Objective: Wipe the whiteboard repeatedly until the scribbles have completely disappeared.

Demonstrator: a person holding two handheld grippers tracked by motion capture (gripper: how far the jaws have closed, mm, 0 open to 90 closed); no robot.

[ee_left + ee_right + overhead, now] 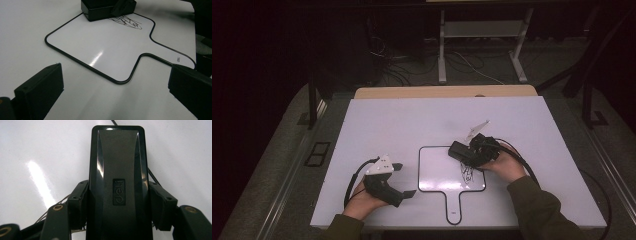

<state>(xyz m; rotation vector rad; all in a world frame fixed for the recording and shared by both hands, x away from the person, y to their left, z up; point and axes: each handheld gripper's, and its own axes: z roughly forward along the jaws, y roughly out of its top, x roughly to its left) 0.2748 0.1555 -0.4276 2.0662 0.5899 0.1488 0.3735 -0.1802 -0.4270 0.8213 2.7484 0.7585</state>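
Now, eraser on the whiteboard

On the white table lies a paddle-shaped whiteboard; the right gripper clamps a black eraser beside the scribble, while the left gripper rests nearby, jaws wide apart.

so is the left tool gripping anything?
No: the left tool has its jaws wide apart over bare table, short of the whiteboard.

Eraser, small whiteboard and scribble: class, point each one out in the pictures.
eraser (pixel 117 170), right gripper view, on its glossy black top above the logo.
small whiteboard (pixel 82 42), left gripper view, on the bare white face.
scribble (pixel 128 22), left gripper view, on the middle of the black marks.
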